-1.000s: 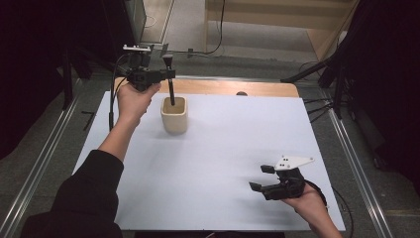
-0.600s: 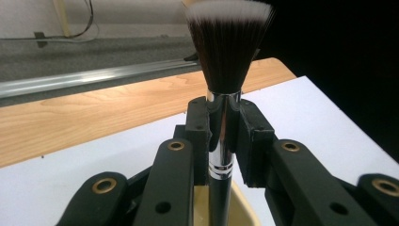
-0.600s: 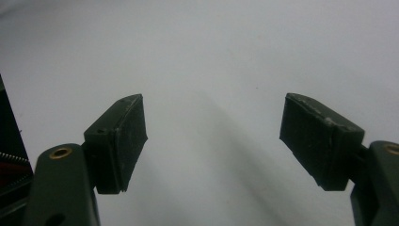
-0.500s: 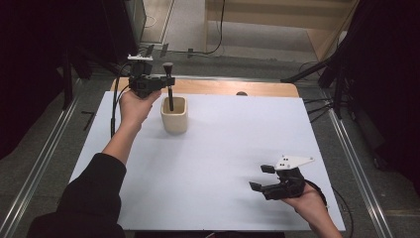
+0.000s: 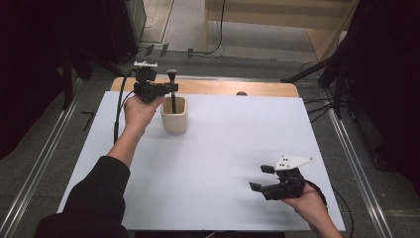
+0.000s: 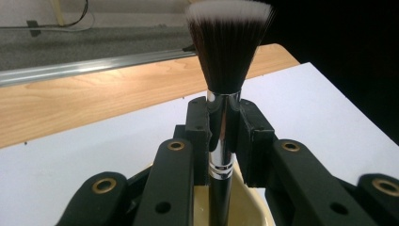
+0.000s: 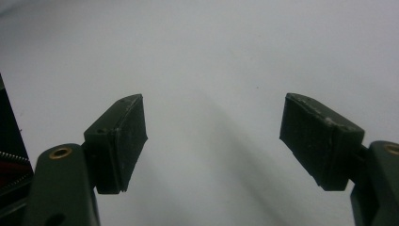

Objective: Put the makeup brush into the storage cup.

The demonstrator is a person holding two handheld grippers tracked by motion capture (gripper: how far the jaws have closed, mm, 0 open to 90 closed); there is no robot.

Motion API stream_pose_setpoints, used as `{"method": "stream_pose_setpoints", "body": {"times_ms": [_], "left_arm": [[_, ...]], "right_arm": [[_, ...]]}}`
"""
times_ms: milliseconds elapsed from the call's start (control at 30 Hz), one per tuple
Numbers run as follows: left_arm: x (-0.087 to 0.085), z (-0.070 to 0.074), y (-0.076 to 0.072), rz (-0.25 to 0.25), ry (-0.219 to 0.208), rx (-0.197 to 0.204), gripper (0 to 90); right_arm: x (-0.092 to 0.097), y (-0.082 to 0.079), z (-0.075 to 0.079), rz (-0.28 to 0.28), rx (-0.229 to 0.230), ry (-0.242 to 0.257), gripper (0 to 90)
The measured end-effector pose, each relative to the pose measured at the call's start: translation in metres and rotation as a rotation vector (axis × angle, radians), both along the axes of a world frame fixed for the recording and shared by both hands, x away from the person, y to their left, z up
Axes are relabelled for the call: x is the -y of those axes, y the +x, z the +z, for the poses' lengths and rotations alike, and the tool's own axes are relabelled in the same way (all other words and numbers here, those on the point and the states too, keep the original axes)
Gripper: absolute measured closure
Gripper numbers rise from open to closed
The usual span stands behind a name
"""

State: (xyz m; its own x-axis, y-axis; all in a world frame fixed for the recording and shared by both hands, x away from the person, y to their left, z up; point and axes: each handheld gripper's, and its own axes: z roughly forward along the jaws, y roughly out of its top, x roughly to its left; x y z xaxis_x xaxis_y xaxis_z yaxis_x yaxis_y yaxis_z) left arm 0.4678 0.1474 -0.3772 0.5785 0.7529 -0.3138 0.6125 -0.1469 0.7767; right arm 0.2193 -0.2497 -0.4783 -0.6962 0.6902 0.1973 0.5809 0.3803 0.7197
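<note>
A cream cup (image 5: 174, 115) stands on the white table sheet (image 5: 223, 148) at the back left. My left gripper (image 5: 171, 89) is shut on a makeup brush (image 5: 172, 94), which stands upright with its handle down inside the cup and its dark bristles on top. In the left gripper view the brush (image 6: 226, 70) rises between the pads (image 6: 200, 127), its chrome ferrule clamped, with the cup's rim (image 6: 249, 207) just below. My right gripper (image 5: 261, 178) rests low over the sheet at the front right, open, nothing between its fingers (image 7: 122, 141).
A wooden strip (image 5: 218, 88) runs along the table's far edge, with a metal rail (image 6: 94, 66) behind it. Metal rails (image 5: 356, 153) also border the left and right sides. Dark cables lie on the floor behind.
My left gripper has come down with the brush, so the handle sits deeper in the cup. The right gripper has stayed where it was.
</note>
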Motion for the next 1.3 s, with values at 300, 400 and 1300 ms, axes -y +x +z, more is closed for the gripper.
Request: {"method": "stream_pose_setpoints", "body": {"times_ms": [300,400,1300], "left_arm": [[-0.001,-0.004,0.000,0.006,-0.013,-0.018,77.2],[-0.002,-0.004,0.000,0.002,-0.015,-0.025,77.1],[-0.016,0.005,-0.004,-0.014,-0.005,-0.053,27.1]], "right_arm": [[-0.001,0.000,0.000,0.001,-0.001,0.001,24.2],[0.000,0.000,0.000,0.002,0.000,0.000,24.2],[-0.002,0.001,-0.001,0.007,-0.005,0.000,24.3]]}}
